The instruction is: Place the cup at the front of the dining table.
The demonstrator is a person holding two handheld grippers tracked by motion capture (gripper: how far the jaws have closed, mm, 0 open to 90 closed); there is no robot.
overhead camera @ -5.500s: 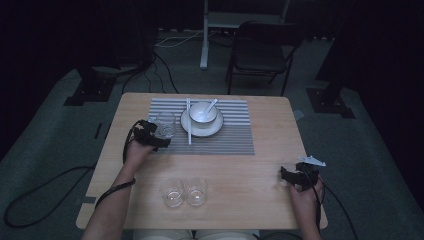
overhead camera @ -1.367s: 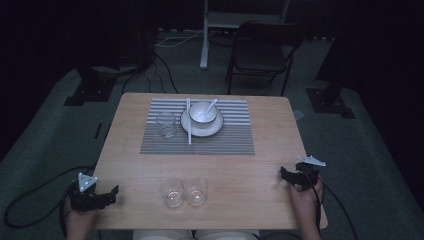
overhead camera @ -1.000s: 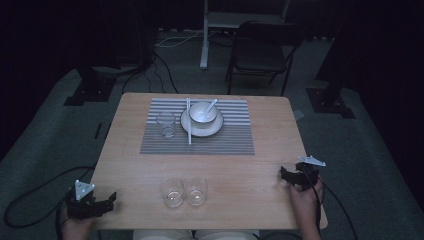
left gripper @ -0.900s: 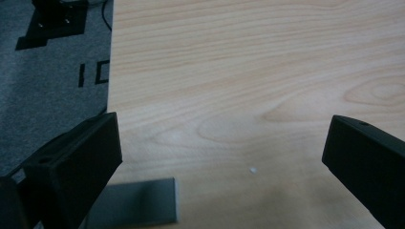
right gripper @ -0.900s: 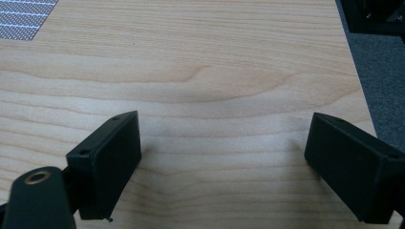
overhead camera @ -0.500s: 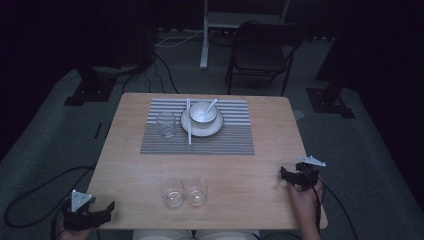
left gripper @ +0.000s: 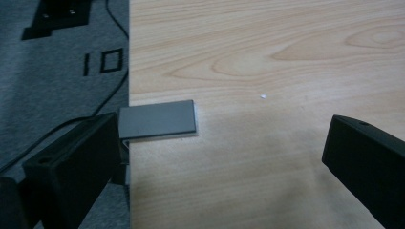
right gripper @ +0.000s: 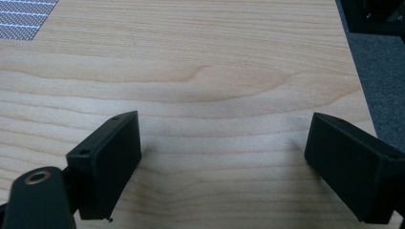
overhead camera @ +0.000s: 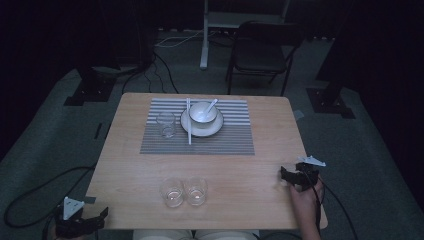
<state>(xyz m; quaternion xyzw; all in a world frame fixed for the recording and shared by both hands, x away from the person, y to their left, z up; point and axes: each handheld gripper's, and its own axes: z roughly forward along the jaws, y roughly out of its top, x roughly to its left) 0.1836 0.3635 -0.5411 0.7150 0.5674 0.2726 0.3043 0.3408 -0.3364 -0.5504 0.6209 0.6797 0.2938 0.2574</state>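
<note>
Two small glasses (overhead camera: 183, 191) side by side near the table's (overhead camera: 250, 170) near edge, between the grippers, well apart from both, left gripper (overhead camera: 80, 225) off the near-left corner, jaws wide, empty, right gripper (overhead camera: 295, 176) resting by the right edge, jaws wide, empty.

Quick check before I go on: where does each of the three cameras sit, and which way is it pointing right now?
High view: above the person's side, looking forward and down on the table; left gripper off the near left corner, right gripper near the right edge.
Left gripper view: rides the left gripper, facing the table's left edge and a grey tape patch; jaws apart.
Right gripper view: rides the right gripper, facing bare tabletop; jaws apart.
Shared: the striped placemat shows in the high and right gripper views.
</note>
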